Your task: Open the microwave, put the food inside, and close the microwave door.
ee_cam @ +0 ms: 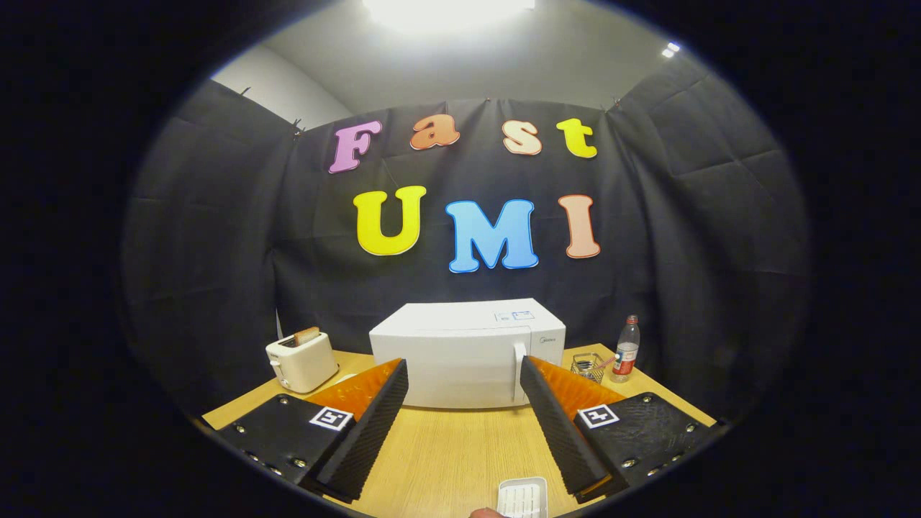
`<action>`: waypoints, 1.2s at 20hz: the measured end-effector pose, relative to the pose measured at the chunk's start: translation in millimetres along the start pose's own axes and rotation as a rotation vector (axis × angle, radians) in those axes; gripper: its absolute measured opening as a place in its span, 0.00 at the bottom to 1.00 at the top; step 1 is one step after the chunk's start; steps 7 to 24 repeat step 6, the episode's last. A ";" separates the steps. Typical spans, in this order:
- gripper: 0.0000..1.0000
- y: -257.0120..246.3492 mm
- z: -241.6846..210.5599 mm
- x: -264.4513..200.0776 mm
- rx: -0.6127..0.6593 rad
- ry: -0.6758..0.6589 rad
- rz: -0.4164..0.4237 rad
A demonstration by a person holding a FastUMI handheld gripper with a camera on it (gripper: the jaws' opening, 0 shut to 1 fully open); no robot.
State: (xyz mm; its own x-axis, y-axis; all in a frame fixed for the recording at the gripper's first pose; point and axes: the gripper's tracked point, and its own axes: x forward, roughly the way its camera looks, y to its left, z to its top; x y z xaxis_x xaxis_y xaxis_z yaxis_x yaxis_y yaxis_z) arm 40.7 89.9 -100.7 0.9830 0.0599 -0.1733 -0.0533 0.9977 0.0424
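We saw a toaster [302, 360] at the bench's [446, 446] back left, the microwave [468, 352] shut at back centre, a bottle [626, 349] back right. Gripper [464, 403] stood wide, empty, short of the door. We judged the handle [519, 370] rigid: hook there. A white tray [523, 496] lay at the near edge; likely light and stiff.

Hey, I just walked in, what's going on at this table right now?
A person is holding a two-finger gripper over a wooden table, its fingers spread open with nothing between them. Beyond them sits a white microwave with its door shut, the handle near one fingertip. A small white food tray waits on the table close by. A toaster stands to one side of the microwave, a bottle and a small glass container to the other.
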 end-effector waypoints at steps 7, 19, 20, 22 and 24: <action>0.98 -0.4 3.5 0.9 0.000 -0.025 -0.010; 0.98 -0.4 3.5 0.9 0.000 -0.025 -0.010; 0.98 -0.4 3.5 0.9 0.000 -0.025 -0.010; 0.98 -0.4 3.5 0.9 0.000 -0.025 -0.010; 0.98 -0.4 3.5 0.9 0.000 -0.025 -0.010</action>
